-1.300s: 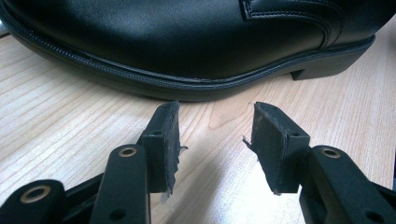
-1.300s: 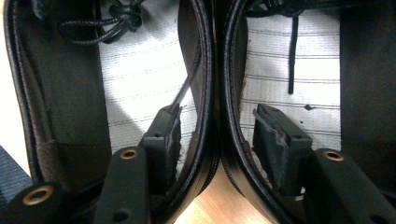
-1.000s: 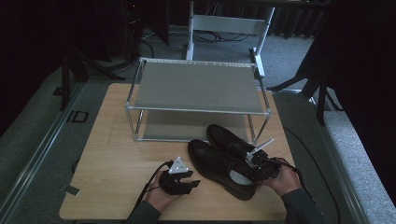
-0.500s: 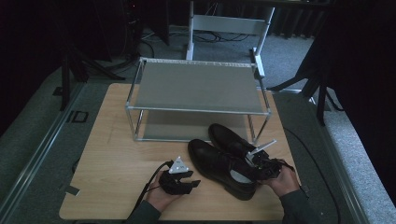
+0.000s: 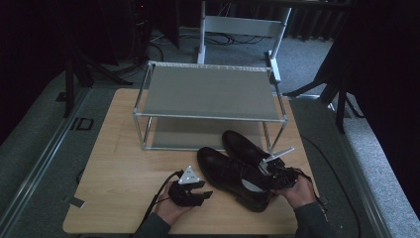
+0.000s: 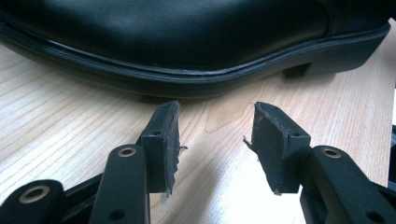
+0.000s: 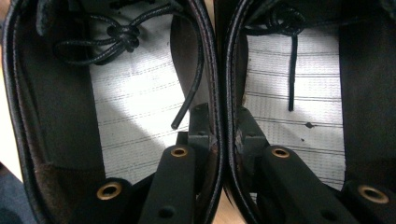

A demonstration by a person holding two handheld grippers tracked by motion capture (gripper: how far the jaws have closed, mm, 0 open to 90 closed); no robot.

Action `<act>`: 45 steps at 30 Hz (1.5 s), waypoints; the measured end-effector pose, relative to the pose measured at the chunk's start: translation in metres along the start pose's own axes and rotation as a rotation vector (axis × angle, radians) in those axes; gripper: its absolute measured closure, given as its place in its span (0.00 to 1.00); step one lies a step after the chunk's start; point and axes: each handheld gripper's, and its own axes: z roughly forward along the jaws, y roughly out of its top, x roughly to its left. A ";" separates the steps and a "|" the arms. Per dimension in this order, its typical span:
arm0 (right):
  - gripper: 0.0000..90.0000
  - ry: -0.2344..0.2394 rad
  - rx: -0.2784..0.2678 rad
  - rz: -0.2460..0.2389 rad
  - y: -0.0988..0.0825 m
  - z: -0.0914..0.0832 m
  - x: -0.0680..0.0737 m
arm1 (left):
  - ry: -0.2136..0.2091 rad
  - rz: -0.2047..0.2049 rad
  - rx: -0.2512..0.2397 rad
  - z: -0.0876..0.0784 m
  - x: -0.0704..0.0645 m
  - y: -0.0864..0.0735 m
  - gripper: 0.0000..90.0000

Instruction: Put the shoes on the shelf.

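High view – shoes: a pair of black leather lace-up shoes (image 5: 237, 171) lies side by side on the tabletop (image 5: 119, 168), just in front of the two-tier metal shoe rack (image 5: 210, 106). Their long axes run on a diagonal, toes toward the rack, heels toward the person's right hand.
High view – right gripper (image 5: 271, 174): set at the heel end of the pair, reaching in over the shoe openings; the nearer hand to the work.
High view – left gripper (image 5: 204, 194): resting low on the tabletop just beside the outer flank of the left shoe, not touching it.
Left gripper view – fingers (image 6: 164, 140): spread apart, nothing between them; bare wood shows in the gap.
Left gripper view – shoe (image 6: 196, 37): sole edge and upper cross the view broadside just beyond the fingertips, heel to the right.
Right gripper view – fingers (image 7: 198, 126): having just closed, they pinch the two adjoining inner collars of the shoes (image 7: 219, 70) together, one finger inside each opening.
Right gripper view – interior: pale insoles and loose laces (image 7: 119, 37) visible in both shoes.
Assessment: the pair appears gripped as one unit; the rack lies ahead along the shoes' long axis, so a lift and forward carry looks the likely move.
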 end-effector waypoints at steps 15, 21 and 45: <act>0.89 -0.003 -0.065 0.041 0.014 0.001 0.002 | 0.007 -0.005 -0.008 -0.002 0.001 0.001 0.58; 0.89 0.004 -0.075 0.046 0.021 0.004 0.006 | 0.019 -0.013 -0.017 -0.005 0.004 0.001 0.58; 0.89 0.030 -0.139 0.042 0.058 0.011 0.020 | 0.082 -0.061 -0.056 -0.019 0.017 0.004 0.58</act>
